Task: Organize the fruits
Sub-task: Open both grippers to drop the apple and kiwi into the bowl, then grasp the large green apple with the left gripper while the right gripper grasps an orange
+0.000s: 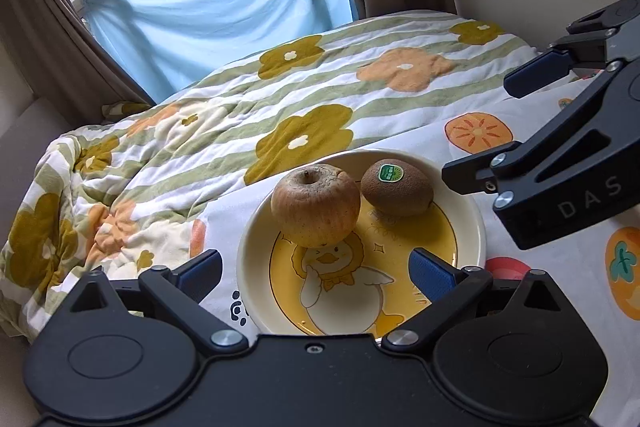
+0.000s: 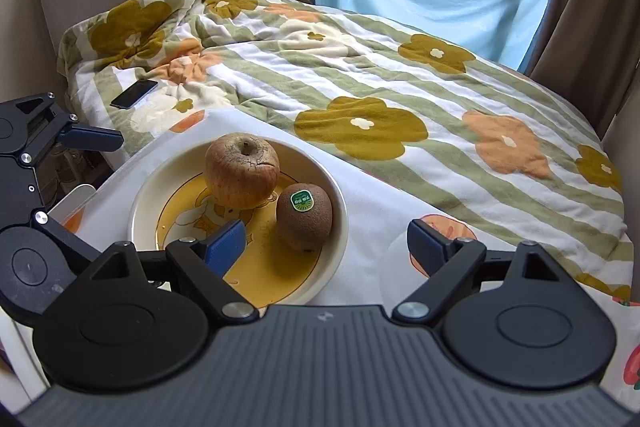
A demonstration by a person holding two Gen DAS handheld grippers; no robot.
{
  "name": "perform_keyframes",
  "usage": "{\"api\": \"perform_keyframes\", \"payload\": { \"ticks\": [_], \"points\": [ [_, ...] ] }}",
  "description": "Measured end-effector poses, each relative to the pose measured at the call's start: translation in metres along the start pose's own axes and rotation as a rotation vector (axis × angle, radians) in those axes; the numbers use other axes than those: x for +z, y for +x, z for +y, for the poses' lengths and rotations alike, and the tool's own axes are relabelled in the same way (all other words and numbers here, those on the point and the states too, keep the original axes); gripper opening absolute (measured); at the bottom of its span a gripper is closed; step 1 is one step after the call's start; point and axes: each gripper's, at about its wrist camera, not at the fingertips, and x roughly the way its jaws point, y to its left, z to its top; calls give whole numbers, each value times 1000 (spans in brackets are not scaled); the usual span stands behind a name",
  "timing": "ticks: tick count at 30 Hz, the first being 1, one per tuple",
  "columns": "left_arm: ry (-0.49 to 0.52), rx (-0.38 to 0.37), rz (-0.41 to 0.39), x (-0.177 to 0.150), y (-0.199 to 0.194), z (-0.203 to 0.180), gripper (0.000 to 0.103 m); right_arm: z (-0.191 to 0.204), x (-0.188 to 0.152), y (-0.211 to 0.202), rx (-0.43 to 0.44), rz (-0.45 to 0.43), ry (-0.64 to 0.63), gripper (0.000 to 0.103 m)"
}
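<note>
Bed [image 2: 440,75]: flowered striped quilt [image 1: 224,115]; white fruit-print cloth [image 2: 384,211] bearing a plate [image 1: 476,227]; phone [image 2: 134,93] on the quilt.

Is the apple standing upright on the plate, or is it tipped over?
Upright. The apple rests on the plate with its stem hollow facing up, in both views, beside the kiwi.

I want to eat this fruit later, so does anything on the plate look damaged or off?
Yes. The apple on the plate has wrinkled, cracked skin around its stem, so it looks old. The kiwi beside it looks sound and carries a green sticker.
</note>
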Motion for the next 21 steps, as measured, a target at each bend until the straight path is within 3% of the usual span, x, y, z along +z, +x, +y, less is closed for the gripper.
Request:
{"api": "perform_keyframes", "payload": {
  "ticks": [11,21],
  "points": [
    [-70,29,-30,-2,-80,-57,102,-30,-44,-105,12,-55,104,103],
    [-126,3,-61,-4,-125,-120,102,-85,-102,-176,-65,-57,186,103]
  ]
}}
